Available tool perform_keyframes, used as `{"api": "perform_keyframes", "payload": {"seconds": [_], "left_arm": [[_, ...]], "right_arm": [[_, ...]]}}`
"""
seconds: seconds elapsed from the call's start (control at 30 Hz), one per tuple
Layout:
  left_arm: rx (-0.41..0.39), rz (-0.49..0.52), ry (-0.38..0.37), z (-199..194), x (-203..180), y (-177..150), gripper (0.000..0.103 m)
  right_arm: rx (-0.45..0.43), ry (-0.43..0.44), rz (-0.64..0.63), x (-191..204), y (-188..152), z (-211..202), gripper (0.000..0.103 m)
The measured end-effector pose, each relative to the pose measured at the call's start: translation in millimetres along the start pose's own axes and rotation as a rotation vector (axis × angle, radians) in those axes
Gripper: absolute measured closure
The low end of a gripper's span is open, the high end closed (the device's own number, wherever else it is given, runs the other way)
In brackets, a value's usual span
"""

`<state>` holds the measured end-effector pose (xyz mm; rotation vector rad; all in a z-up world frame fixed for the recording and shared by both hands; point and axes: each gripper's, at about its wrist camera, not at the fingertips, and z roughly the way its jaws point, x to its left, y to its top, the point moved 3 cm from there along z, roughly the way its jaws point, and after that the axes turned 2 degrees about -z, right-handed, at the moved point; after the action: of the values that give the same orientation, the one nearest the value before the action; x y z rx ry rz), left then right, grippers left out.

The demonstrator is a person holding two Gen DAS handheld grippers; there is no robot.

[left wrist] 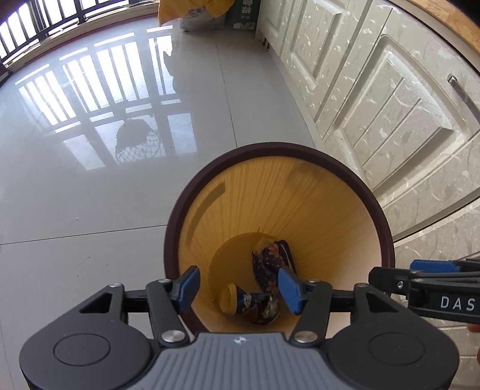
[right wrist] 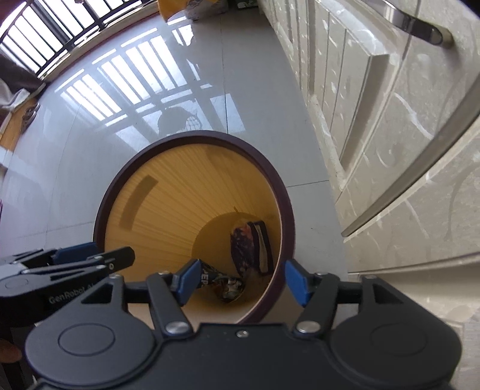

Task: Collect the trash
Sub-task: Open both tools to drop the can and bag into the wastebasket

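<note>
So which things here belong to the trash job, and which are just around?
Part of the job:
- bin, yellow inside
- crushed can at its bottom
- flowery wrapper beside the can
- left claw and right claw, both open and empty above the bin

Just around:
- cupboard doors
- yellow bag far off
- tiled floor

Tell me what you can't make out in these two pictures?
- Crushed can in the bin: in the right wrist view, the right gripper finger hides most of its lettering.
- Dark packet: its print is too small to read in either view.
- Bin bottom near the cameras: hidden by the left gripper body and bin wall.
- Cabinet top: cut off by the edge.
</note>
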<state>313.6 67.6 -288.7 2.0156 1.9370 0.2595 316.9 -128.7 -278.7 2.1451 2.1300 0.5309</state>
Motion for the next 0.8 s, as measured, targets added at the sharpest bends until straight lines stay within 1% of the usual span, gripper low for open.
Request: {"api": "perform_keyframes", "payload": {"seconds": [0.13, 0.2, 0.23, 0.3, 0.33, 0.4, 0.43, 0.5, 0.6, 0.7, 0.8], "left_arm": [[-0.005, 0.001, 0.003, -10, 1, 0, 0.042], [-0.007, 0.000, 0.007, -16, 2, -1, 0.040], [-0.008, -0.002, 0.008, -19, 2, -2, 0.038], [-0.010, -0.007, 0.009, -24, 3, -4, 0.033], [-0.011, -0.009, 0.012, -27, 4, -5, 0.032], [-0.012, -0.012, 0.021, -33, 5, -7, 0.027], [-0.013, -0.014, 0.026, -35, 6, -7, 0.025], [-0.022, -0.023, 0.036, -42, 9, -9, 0.016], [-0.032, -0.034, 0.057, -53, 14, -14, 0.007], [-0.033, -0.035, 0.084, -64, 19, -19, 0.002], [-0.038, -0.046, 0.097, -76, 25, -21, 0.000]], "right_arm": [[-0.005, -0.012, -0.023, 1, -2, -9, 0.034], [-0.015, -0.023, -0.027, 1, -2, -14, 0.023], [-0.024, -0.028, -0.031, 1, -2, -17, 0.023], [-0.037, -0.039, -0.040, 1, -3, -24, 0.022], [-0.041, -0.042, -0.041, 2, -3, -27, 0.021], [-0.045, -0.050, -0.046, 3, -4, -32, 0.011], [-0.049, -0.055, -0.054, 4, -5, -36, 0.009], [-0.056, -0.061, -0.067, 6, -6, -42, 0.005], [-0.062, -0.051, -0.084, 12, -8, -50, 0.002], [-0.071, -0.064, -0.118, 20, -11, -59, 0.000], [-0.080, -0.078, -0.137, 25, -13, -69, 0.000]]}}
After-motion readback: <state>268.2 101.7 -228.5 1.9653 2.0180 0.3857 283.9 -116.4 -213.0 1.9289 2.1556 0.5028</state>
